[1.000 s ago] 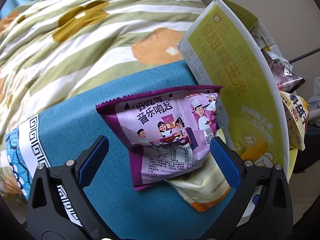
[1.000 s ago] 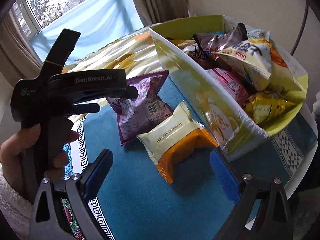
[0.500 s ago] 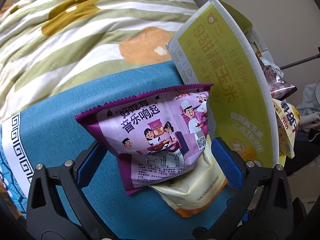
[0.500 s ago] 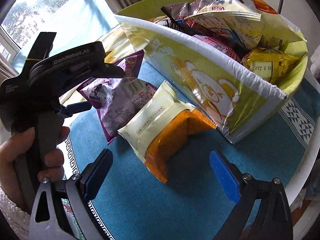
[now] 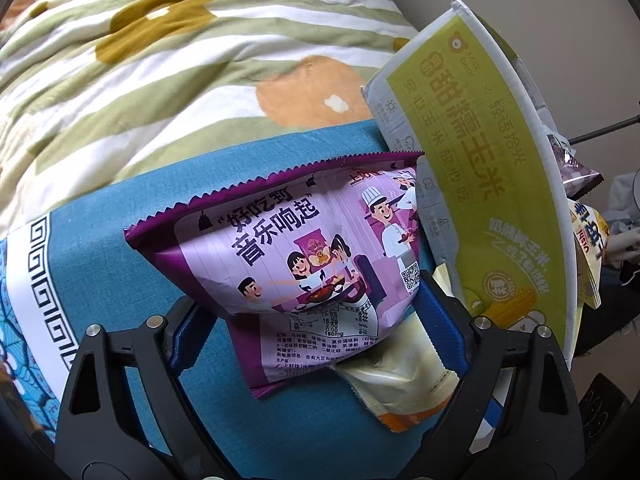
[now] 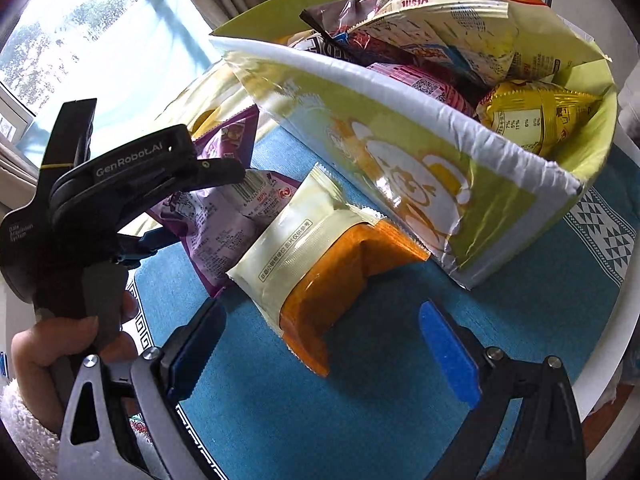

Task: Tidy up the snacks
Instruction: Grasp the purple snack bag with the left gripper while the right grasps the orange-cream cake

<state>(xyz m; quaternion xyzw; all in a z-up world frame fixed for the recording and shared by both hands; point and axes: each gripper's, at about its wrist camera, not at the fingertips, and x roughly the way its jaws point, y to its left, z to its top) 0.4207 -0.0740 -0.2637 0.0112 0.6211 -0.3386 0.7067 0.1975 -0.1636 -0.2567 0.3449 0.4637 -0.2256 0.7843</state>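
Teal tablecloth [image 5: 120, 240]; purple snack bag [image 5: 304, 256] between closing left claw [image 5: 316, 328], seemingly touching.

Snack packets are seen beside a filled box [image 6: 400, 128].
A cream-and-orange packet [image 6: 316, 264] is framed by the open right gripper [image 6: 324, 344].

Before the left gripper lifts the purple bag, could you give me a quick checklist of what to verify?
1. Purple bag between left gripper pads, jaws just closing: ok.
2. Pads pressing firmly on it: cannot tell.
3. Cream-and-orange packet clear of the grip: not ok, tucked under the bag beside one pad.
4. Right gripper open, holding nothing: ok.
5. Room in the snack box: not ok, heaped.
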